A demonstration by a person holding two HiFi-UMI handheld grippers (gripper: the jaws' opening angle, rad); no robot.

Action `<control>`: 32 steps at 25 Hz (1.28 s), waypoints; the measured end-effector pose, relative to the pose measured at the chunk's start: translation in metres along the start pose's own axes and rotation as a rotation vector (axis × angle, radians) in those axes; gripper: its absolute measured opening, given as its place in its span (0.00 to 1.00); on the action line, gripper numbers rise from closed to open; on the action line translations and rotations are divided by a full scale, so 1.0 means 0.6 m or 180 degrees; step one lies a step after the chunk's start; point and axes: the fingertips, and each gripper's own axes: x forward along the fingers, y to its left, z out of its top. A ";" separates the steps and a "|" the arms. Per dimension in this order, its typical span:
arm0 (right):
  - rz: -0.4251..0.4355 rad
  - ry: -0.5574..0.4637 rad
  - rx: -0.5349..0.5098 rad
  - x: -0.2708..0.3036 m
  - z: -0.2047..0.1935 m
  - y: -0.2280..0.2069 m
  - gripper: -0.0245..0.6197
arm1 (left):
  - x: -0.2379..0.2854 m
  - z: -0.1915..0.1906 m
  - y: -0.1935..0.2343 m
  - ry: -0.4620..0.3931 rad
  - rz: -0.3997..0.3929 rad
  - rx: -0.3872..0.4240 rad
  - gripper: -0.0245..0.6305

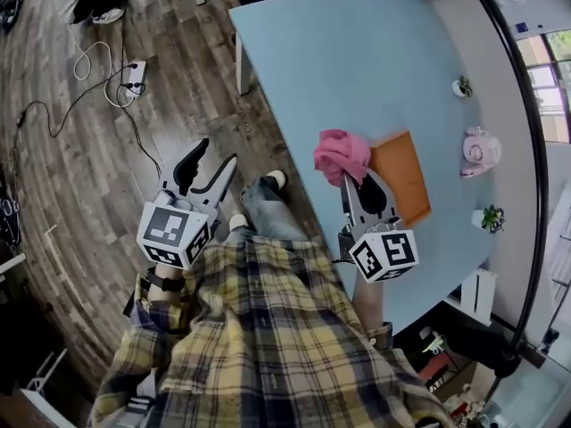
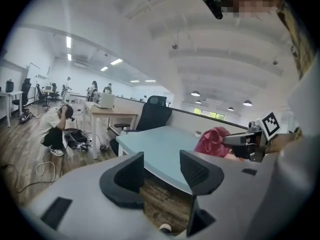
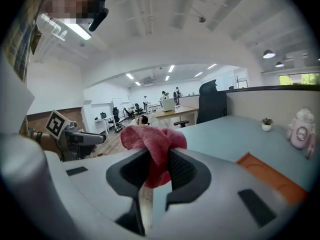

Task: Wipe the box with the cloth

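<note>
A flat orange box (image 1: 401, 175) lies on the light blue table (image 1: 357, 69) near its right side. My right gripper (image 1: 355, 178) is shut on a bunched pink cloth (image 1: 342, 154), held at the table's near edge just left of the box. In the right gripper view the cloth (image 3: 152, 146) sticks up between the jaws and the box (image 3: 270, 176) lies low on the right. My left gripper (image 1: 207, 166) hangs open and empty over the wooden floor, left of the table. The left gripper view shows the cloth (image 2: 214, 140) and the right gripper (image 2: 250, 141) at its right.
A pink figurine (image 1: 478, 150) and two small potted plants (image 1: 461, 86) (image 1: 492, 218) stand along the table's far right side by a grey partition. Cables and a power strip (image 1: 134, 76) lie on the floor to the left. The person's legs and shoes (image 1: 277, 179) are below the table edge.
</note>
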 end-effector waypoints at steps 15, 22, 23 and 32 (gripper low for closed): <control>-0.1305 -0.0217 0.0486 -0.065 0.030 -0.258 0.17 | 0.302 0.101 -0.146 0.0340 -0.1205 0.0527 0.37; -0.1757 -0.0233 0.0604 -0.119 0.014 -0.297 0.17 | 0.368 0.114 -0.238 0.0456 -0.1818 0.0749 0.36; -0.1810 -0.0244 0.0612 -0.126 0.013 -0.300 0.17 | 0.374 0.116 -0.250 0.0468 -0.1889 0.0782 0.36; -0.2409 -0.0333 0.0789 -0.193 0.009 -0.310 0.17 | 0.423 0.112 -0.357 0.0674 -0.2622 0.1061 0.36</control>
